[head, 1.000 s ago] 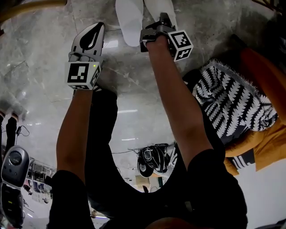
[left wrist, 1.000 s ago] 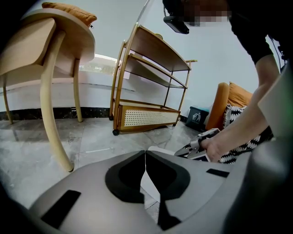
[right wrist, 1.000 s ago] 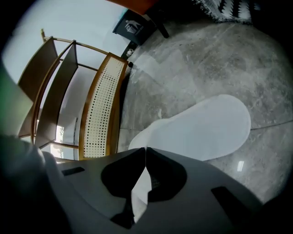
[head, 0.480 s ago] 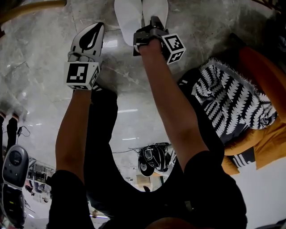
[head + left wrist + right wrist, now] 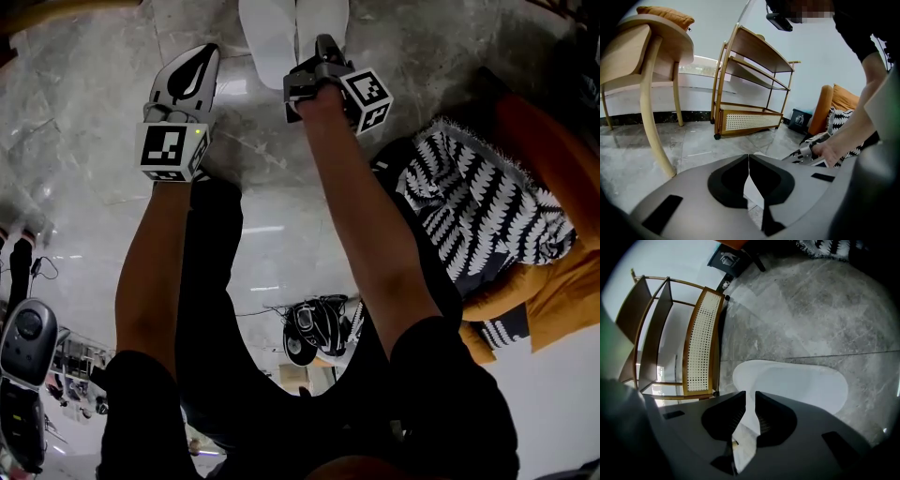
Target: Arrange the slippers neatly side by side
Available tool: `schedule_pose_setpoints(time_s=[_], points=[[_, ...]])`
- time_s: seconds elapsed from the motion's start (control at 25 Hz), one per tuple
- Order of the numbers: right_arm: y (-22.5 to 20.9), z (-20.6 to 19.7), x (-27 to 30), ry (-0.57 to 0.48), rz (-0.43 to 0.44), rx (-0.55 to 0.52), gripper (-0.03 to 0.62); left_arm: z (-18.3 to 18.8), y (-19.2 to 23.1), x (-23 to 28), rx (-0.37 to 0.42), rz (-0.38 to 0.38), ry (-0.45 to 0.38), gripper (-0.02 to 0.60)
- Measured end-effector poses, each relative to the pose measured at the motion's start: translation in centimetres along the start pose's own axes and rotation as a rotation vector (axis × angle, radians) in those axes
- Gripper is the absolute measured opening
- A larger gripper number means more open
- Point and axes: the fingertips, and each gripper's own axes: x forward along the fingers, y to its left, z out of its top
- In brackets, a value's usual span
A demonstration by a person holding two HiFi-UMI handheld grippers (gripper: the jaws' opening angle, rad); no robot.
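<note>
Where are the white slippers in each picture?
Head view: slippers at the top middle, just ahead of the right gripper.
Left gripper view: cannot tell; only a white sliver shows behind the shut jaws.
Right gripper view: one slipper in the middle, its edge between jaws that have just been opening.
Shared landmark: the striped blanket.

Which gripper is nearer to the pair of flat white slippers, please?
Right. The right gripper is at the flat white slippers; its jaws have just been opening with one slipper's edge between them. The left gripper hangs apart to their left, jaws shut.
</note>
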Motion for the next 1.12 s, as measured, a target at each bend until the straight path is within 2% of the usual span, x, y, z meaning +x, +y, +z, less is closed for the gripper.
schedule_pose_setpoints(time_s=[0.12, 0.2, 0.36, 0.44, 0.56, 0.76, 0.96, 1.12], points=[[-0.2, -0.9, -2.8, 0.037, -0.025, -0.033, 0.084, 0.7, -1.1, -0.8, -0.011, 0.008, 0.013, 0.017], [1.4, -1.1, -4.9, 0.065, -0.005, -0.125, 0.061, 1.7, -2.1, -1.4, -0.023, 0.011, 0.016, 0.017], [9.0, -1.7, -8.9, 0.117, 0.119, -0.483, 0.038, 5.1, -4.2, -3.6, -0.046, 0.010, -0.001, 0.017], [13.7, -1.9, -10.9, 0.112, 0.191, -0.679, 0.035, 7.7, -4.9, -4.8, -0.053, 0.019, -0.025, 0.017], [20.7, -1.7, -15.3, 0.078, 0.285, -0.953, 0.032, 12.3, -6.5, -7.3, -0.070, 0.040, -0.052, 0.017], [30.8, -2.2, -24.2, 0.044, 0.378, -1.351, 0.031, 21.4, -9.3, -12.5, -0.068, 0.066, -0.109, 0.017], [37.4, -3.8, -34.8, 0.075, 0.419, -1.579, 0.031, 30.7, -12.5, -19.0, -0.055, 0.079, -0.155, 0.017], [45.2, -4.2, -43.5, 0.050, 0.588, -1.647, 0.031, 39.9, -14.7, -23.9, 0.009, 0.102, -0.247, 0.015]])
